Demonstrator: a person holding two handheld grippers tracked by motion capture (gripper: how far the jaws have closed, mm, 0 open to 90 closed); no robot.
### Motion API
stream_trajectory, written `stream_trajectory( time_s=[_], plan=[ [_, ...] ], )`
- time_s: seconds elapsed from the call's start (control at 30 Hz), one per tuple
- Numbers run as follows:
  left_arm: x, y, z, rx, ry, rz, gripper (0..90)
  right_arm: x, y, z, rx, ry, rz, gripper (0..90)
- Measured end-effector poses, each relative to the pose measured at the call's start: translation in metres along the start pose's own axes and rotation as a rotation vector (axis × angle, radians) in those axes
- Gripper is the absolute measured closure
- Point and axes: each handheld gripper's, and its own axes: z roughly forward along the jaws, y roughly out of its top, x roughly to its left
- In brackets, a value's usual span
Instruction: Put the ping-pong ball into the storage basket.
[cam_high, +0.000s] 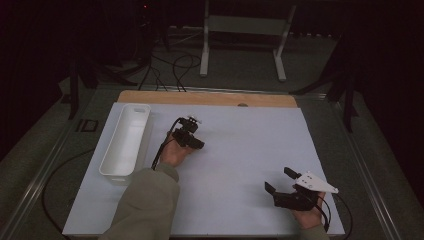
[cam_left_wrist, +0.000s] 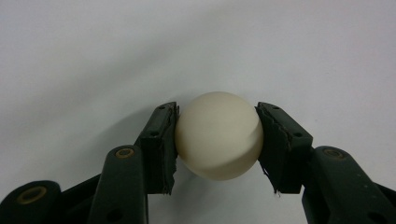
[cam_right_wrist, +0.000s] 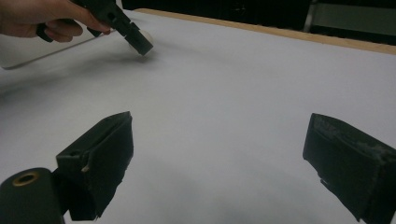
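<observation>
**Desk:** What have you got in the left one?

**Me:** My left gripper (cam_left_wrist: 217, 140) is pinching a cream-white ball (cam_left_wrist: 218, 134). In the left gripper view both pads (cam_left_wrist: 164, 148) press on its sides, one on each flank, and the ball sits right between the tips with the white table sheet (cam_left_wrist: 196, 42) behind it.

**Desk:** Is the ball off the surface?

**Me:** I can't tell for certain. In the right gripper view I see the ball (cam_right_wrist: 146, 36) peeking out behind the far jaw tip, low over the sheet with a faint shadow under it, but whether it touches the sheet I can't say.

**Desk:** Where is that on the table?

**Me:** From the high view, my left gripper (cam_high: 192, 136) is in the upper middle of the sheet (cam_high: 240, 150), near the long white bin (cam_high: 126, 140) and to its right, but clear of it. My left hand (cam_high: 175, 152) holds it from behind, sleeve coming in from the bottom edge.

**Desk:** And the right?

**Me:** My right gripper (cam_high: 276, 181) is down at the near right corner of the sheet, well apart from the left. Its jaws stand spread wide, and in its own view there is just bare sheet between them (cam_right_wrist: 217, 154). The grey three-cornered plate (cam_high: 315, 182) sits on top of it.
</observation>
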Motion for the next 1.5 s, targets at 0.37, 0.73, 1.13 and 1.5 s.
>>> stream_trajectory(
  time_s=[0.37,0.73,1.13,1.5],
  plan=[
    [-0.001,0.001,-0.009,-0.009,-0.010,-0.001,51.4,0.000,0.000,0.000,-0.002,0.002,0.002,7.8],
    [0.000,0.002,-0.015,-0.009,-0.021,-0.006,51.4,-0.001,-0.001,0.000,0.001,0.004,-0.003,7.8],
    [0.000,0.003,-0.020,0.002,-0.035,0.006,51.4,-0.001,-0.001,0.000,0.001,0.006,-0.002,7.8],
    [-0.001,0.003,-0.029,0.001,-0.052,0.012,51.4,-0.003,0.000,-0.001,-0.015,0.012,-0.002,7.7]
  ],
)
